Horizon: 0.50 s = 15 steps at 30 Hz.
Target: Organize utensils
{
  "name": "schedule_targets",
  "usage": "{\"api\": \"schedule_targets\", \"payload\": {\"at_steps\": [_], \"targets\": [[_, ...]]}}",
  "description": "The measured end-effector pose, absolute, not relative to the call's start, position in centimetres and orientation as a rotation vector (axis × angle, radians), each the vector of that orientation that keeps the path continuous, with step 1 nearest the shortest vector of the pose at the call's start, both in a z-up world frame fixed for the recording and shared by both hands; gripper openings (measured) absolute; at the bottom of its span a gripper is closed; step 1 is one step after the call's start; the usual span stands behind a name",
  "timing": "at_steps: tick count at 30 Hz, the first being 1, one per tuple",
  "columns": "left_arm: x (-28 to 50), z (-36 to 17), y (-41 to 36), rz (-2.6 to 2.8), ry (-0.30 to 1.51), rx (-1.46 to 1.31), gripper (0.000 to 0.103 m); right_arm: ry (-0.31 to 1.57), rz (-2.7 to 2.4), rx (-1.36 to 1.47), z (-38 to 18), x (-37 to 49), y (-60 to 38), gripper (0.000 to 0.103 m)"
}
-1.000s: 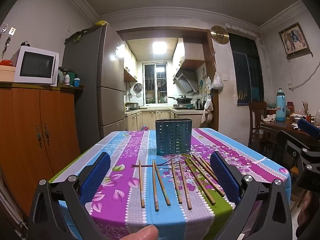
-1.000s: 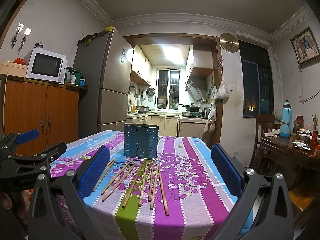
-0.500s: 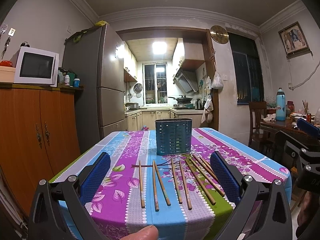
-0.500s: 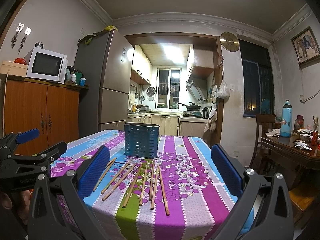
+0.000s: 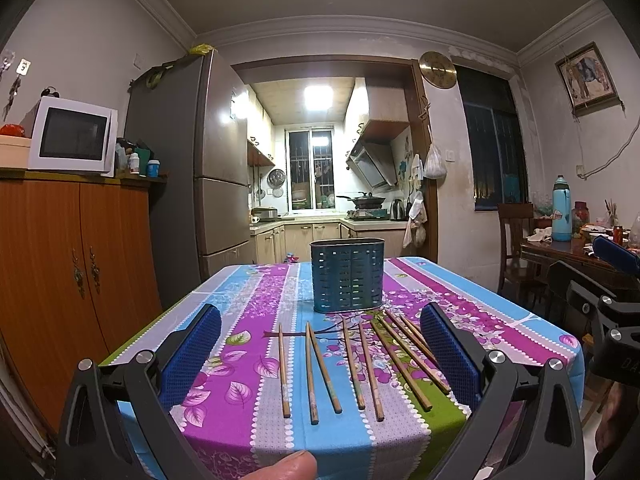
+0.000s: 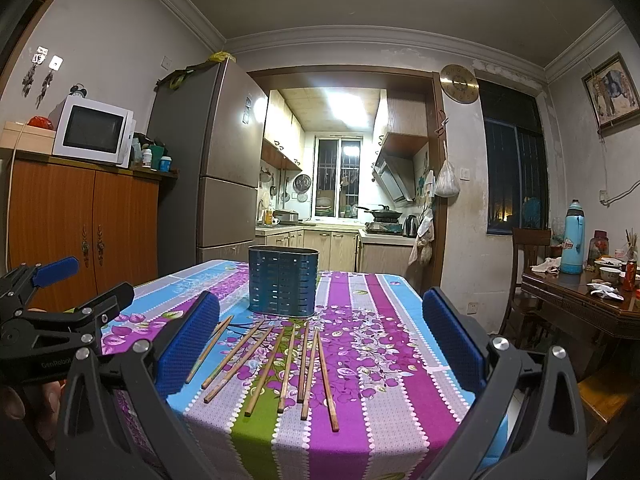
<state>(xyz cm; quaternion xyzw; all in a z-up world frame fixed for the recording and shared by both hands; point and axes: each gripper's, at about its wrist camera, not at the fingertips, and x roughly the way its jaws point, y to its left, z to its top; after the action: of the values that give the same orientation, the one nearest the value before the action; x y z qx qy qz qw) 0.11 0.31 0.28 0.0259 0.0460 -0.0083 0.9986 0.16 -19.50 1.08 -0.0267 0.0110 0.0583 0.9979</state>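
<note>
Chopsticks lie loose in a rough fan on the near half of the table, their far tips pointing toward the blue slotted holder that stands upright at the table's middle, just beyond them. That layout suits the job: each stick runs roughly lengthwise away from the near edge, so a tool coming in over that edge can close across a stick and carry it a short way to the holder's open top. The holder looks empty from here, though its inside is hidden, so sorting seems not yet begun.

The left tool hangs above the near edge with its blue pads spread wide and nothing between them. The right tool is likewise spread wide and empty, framing the sticks toward the near right corner. Neither touches the table.
</note>
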Motion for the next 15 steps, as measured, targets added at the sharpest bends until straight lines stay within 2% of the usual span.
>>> {"api": "schedule_targets", "payload": {"at_steps": [15], "targets": [[0.06,0.29,0.26,-0.015,0.089,0.055,0.1,0.022,0.117,-0.055,1.09,0.11,-19.56,0.098]]}}
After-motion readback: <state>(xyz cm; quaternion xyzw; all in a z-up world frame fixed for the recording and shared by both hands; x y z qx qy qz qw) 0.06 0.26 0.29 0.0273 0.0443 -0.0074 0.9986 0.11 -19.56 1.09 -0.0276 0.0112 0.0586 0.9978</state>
